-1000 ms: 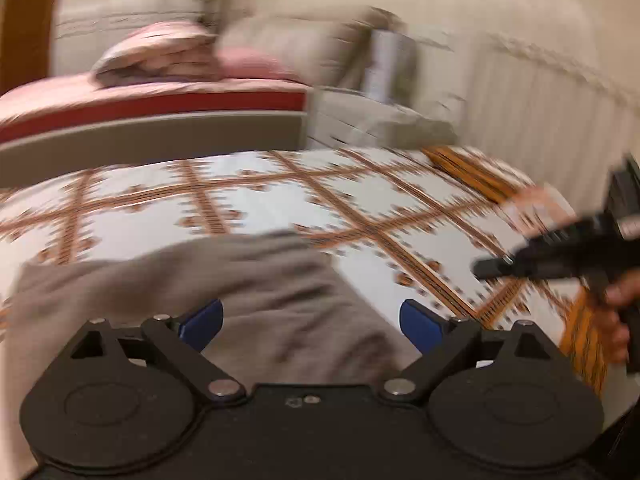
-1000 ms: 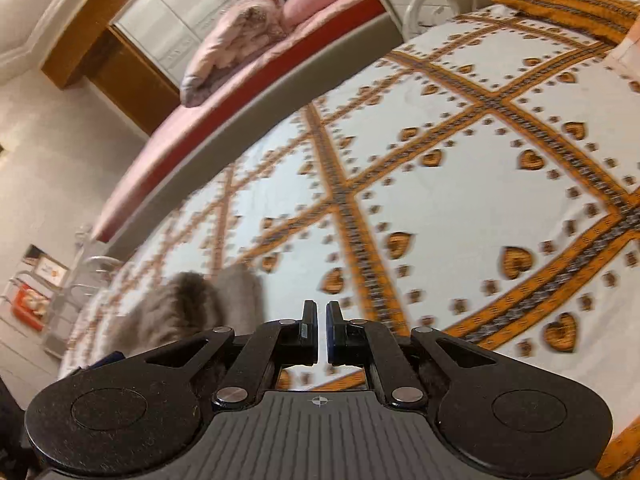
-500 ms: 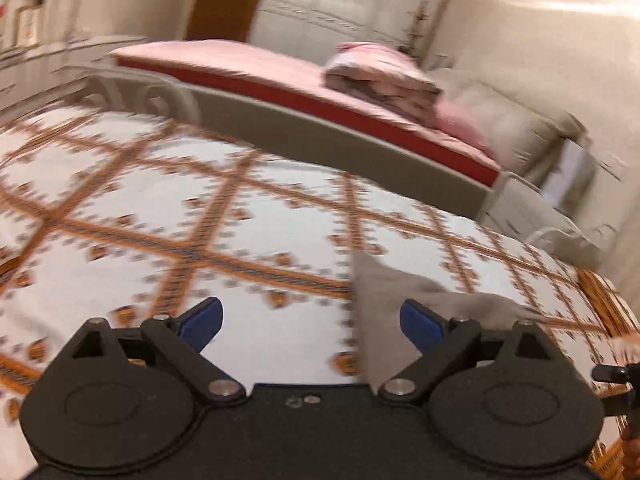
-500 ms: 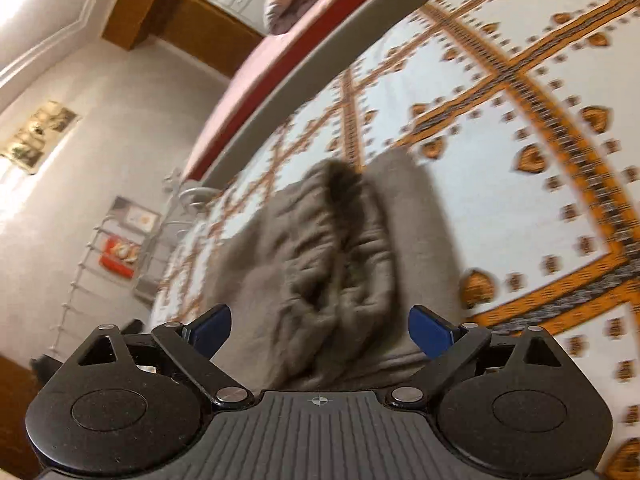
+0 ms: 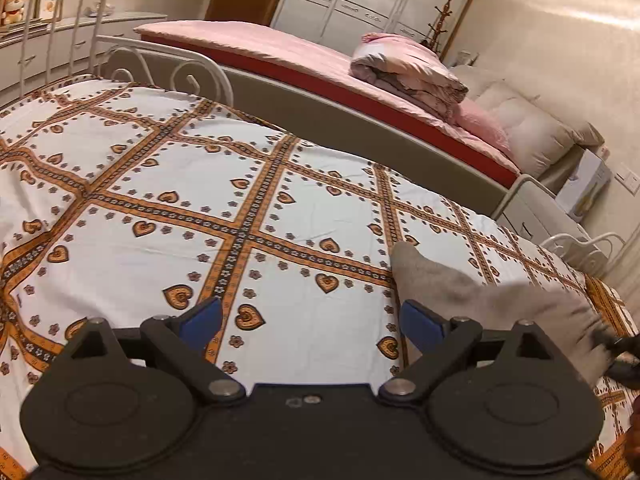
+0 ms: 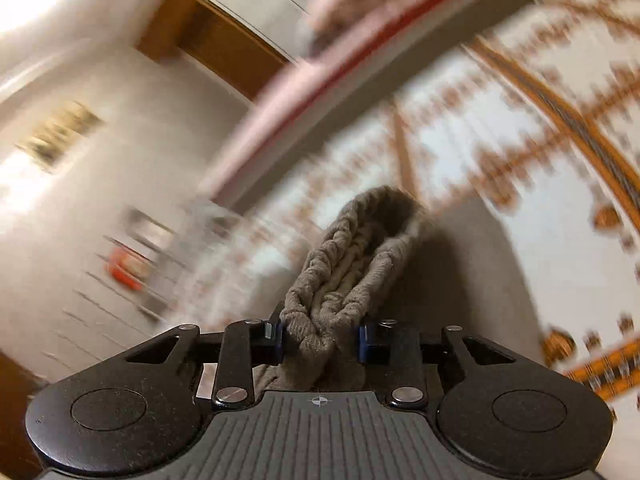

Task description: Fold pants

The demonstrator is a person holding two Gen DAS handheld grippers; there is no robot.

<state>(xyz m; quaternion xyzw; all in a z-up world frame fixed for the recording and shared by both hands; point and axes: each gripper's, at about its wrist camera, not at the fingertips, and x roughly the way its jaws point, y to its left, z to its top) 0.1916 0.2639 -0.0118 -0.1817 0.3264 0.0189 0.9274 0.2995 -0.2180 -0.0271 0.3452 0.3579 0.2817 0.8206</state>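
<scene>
Closing in on the waistband step of the fold. Right gripper (image 6: 320, 338) narrowing its jaws around a bunched, ribbed band of the grey pants (image 6: 352, 264), thick cloth filling the gap and seemingly touching both blue pads, though motion blur across the right wrist view leaves the firmness of the pinch uncertain. Left gripper (image 5: 310, 322) spread wide and empty, nothing but patterned bedspread (image 5: 160, 184) showing between its fingers.

Pants (image 5: 492, 300) lying toward the right-hand edge of the bed as seen from the left wrist, nearer the end with the white metal frame (image 5: 580, 242), a flat grey corner reaching inward over the hearts-and-bands print. Rest of the garment hidden behind the left gripper's housing.

Judged as early in the task: one end gathered, nothing laid flat or doubled over yet.

Next move likely needing a second hold: bringing the empty left gripper across to the loose grey corner, clamping there, then lifting both ends together to spread the cloth straight along the bed before folding. Worth keeping the bunched band from slipping free while closing.
</scene>
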